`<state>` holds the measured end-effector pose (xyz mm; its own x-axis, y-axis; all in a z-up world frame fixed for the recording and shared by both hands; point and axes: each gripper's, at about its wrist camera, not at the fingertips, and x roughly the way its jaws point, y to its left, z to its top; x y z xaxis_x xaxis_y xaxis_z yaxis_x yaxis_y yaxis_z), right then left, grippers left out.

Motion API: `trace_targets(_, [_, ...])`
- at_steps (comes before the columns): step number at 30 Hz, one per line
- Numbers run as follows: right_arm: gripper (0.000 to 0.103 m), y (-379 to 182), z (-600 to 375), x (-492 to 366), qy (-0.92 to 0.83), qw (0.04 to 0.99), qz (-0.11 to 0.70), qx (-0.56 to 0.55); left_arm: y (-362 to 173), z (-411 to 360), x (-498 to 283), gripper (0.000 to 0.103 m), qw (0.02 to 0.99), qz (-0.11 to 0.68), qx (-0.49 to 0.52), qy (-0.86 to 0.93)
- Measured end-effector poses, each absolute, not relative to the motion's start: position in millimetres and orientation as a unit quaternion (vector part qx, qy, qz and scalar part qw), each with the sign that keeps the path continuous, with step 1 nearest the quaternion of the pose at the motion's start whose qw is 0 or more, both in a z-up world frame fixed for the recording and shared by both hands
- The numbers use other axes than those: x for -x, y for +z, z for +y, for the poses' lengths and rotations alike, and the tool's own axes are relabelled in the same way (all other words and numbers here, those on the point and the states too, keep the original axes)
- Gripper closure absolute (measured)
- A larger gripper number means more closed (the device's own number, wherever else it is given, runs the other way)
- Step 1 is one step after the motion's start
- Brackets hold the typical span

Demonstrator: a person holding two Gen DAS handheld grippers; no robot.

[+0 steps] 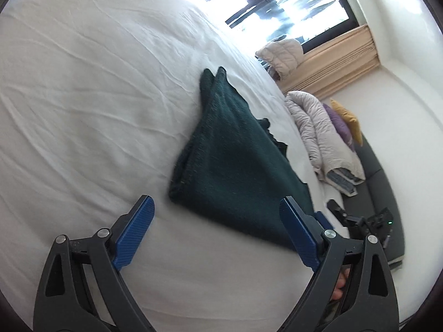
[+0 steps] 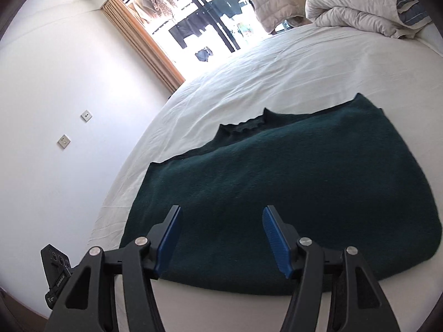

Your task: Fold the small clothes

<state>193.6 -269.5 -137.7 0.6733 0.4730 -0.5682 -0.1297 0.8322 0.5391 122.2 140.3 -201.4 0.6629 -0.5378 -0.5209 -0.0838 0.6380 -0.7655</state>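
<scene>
A dark green knitted garment (image 1: 229, 163) lies folded flat on the white bed sheet (image 1: 91, 102). In the left wrist view my left gripper (image 1: 217, 203) hovers at its near corner, jaws wide apart, nothing between the blue pads (image 1: 135, 235). Part of the right gripper shows at the right edge of this view. In the right wrist view the same garment (image 2: 304, 182) spreads across the bed, its collar at the far edge. My right gripper (image 2: 221, 211) stands open above the garment's near edge, pads clear of the cloth.
A rolled pale duvet (image 2: 357, 8) with purple and yellow cushions (image 1: 343, 121) lies at the head of the bed. A window with beige curtains (image 2: 144, 41) is beyond. A white wall with sockets (image 2: 63, 141) borders the bed. A dark device (image 2: 55, 274) sits low left.
</scene>
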Motion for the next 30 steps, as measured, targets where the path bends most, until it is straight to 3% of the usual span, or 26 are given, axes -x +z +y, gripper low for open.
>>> trace_targets(6, [0.040, -140, -253, -210, 0.200, 0.871, 0.373, -0.250, -210, 127, -132, 0.010, 0.794, 0.377, 0.459, -0.129])
trace_targets(10, [0.049, -146, -255, -224, 0.205, 0.860, 0.384, -0.266, -216, 129, -142, 0.012, 0.775, 0.358, 0.506, -0.119])
trace_targets(13, [0.062, -154, -262, -238, 0.192, 0.848, 0.403, -0.286, -217, 128, -150, 0.014, 0.766, 0.346, 0.528, -0.122])
trace_targets(16, [0.078, -164, -260, -256, 0.189, 0.833, 0.434, -0.286, -224, 120, -161, 0.028, 0.750, 0.342, 0.549, -0.135])
trace_targets(18, [0.087, -171, -259, -267, 0.187, 0.824, 0.451, -0.287, -231, 119, -166, 0.053, 0.748, 0.345, 0.551, -0.132])
trace_targets(19, [0.090, -173, -260, -272, 0.188, 0.820, 0.456, -0.291, -235, 119, -169, 0.060, 0.745, 0.346, 0.554, -0.131])
trace_targets(20, [0.091, -176, -261, -278, 0.186, 0.817, 0.461, -0.293, -240, 122, -171, 0.076, 0.743, 0.349, 0.556, -0.129])
trace_targets(23, [0.092, -183, -267, -292, 0.185, 0.803, 0.476, -0.308, -247, 127, -176, 0.091, 0.746, 0.353, 0.551, -0.126])
trace_targets(26, [0.093, -193, -266, -306, 0.177, 0.796, 0.499, -0.293, -244, 131, -178, 0.093, 0.757, 0.351, 0.537, -0.126])
trace_targets(28, [0.103, -204, -266, -309, 0.162, 0.792, 0.514, -0.287, -239, 130, -179, 0.093, 0.768, 0.349, 0.523, -0.123])
trace_targets(30, [0.103, -209, -267, -308, 0.165, 0.790, 0.512, -0.293, -234, 129, -181, 0.094, 0.778, 0.348, 0.508, -0.121])
